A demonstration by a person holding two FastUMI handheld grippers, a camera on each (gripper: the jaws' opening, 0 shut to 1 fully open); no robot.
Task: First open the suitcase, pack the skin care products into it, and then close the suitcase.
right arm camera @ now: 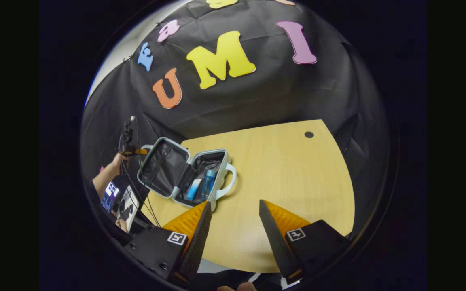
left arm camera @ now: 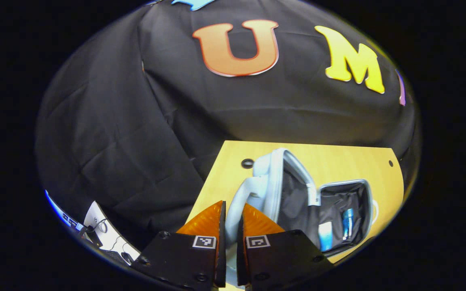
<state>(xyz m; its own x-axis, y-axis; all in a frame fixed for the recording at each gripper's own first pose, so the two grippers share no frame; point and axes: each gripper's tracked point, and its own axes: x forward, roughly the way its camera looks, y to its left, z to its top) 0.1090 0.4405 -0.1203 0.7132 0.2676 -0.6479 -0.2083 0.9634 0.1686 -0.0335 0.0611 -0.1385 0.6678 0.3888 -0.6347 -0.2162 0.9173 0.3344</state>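
Lying open near your wooden table's point(right arm camera: 281, 178) left edge, the pale hard-shell suitcase point(right arm camera: 184, 171) shows dark fabric lining, with a blue bottle point(right arm camera: 208, 184) and light tube point(right arm camera: 193, 189) inside. Your left gripper point(left arm camera: 231, 220) pinches the lid's curved handle point(left arm camera: 239, 198). Your right gripper point(right arm camera: 233, 218) hangs spread over bare wood. Black cloth wall point(right arm camera: 257, 97) behind.

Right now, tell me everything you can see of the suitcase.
The suitcase is a small, pale hard-shell case with a dark fabric lining, lying open on the wooden table. Its lid is raised, neither flat nor shut. The left claw is closed on the lid's pale handle. The lower half lies flat, with a second handle on its outer edge, and holds a blue bottle and a pale blue tube.
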